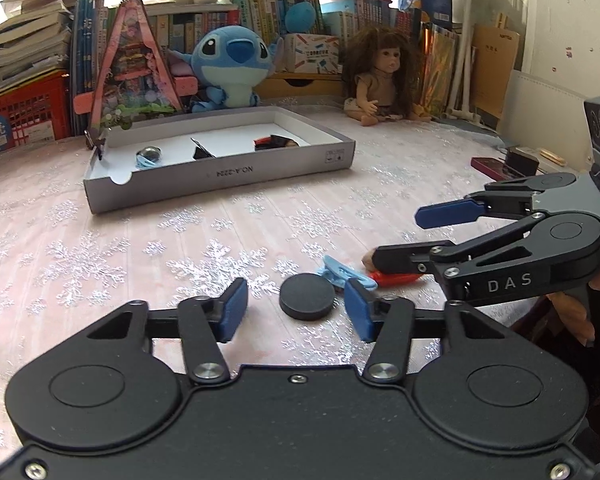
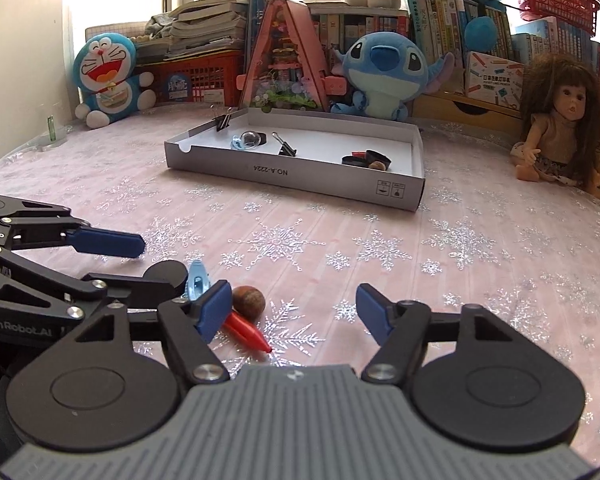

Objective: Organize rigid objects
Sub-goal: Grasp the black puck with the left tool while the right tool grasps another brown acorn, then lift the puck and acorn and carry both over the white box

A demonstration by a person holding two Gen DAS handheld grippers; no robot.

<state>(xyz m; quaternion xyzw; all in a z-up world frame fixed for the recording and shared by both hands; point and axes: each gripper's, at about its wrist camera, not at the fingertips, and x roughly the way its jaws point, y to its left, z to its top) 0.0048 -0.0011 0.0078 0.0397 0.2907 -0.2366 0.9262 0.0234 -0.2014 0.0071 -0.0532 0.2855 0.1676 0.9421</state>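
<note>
Grey cardboard tray (image 2: 300,178) served as the landmark; its near wall bore "NO.A-2224", printed upside down, with two small handling symbols at one end. Inside it lay black binder clips (image 2: 286,147), a clear glass dome (image 2: 251,139) and some dark round pieces (image 2: 366,160). A pink cloth (image 2: 420,264) with silvery snowflake print covered the table.

Well in front of the tray, toward the cameras, sat a small cluster: a matte black disc (image 1: 308,297), a pale blue plastic clip (image 1: 342,274), a brown round nut-like piece (image 2: 249,302) and a red pointed plastic piece (image 2: 248,334), all close together.

Left gripper (image 1: 297,310) stood with blue pads either side of the disc, a gap visible on both sides, nothing gripped. Right gripper (image 2: 296,314) read "DAS" on its side in the left view; its jaws stood wide, left pad just over the red piece and beside the brown one, holding nothing. The left tool's body showed "GenRobot.AI".

Behind the tray: a blue plush (image 2: 384,76), a triangular pink dollhouse (image 2: 286,60), a long-haired doll (image 2: 556,128) off to its right, red baskets (image 2: 204,76), rows of books (image 2: 452,20).
</note>
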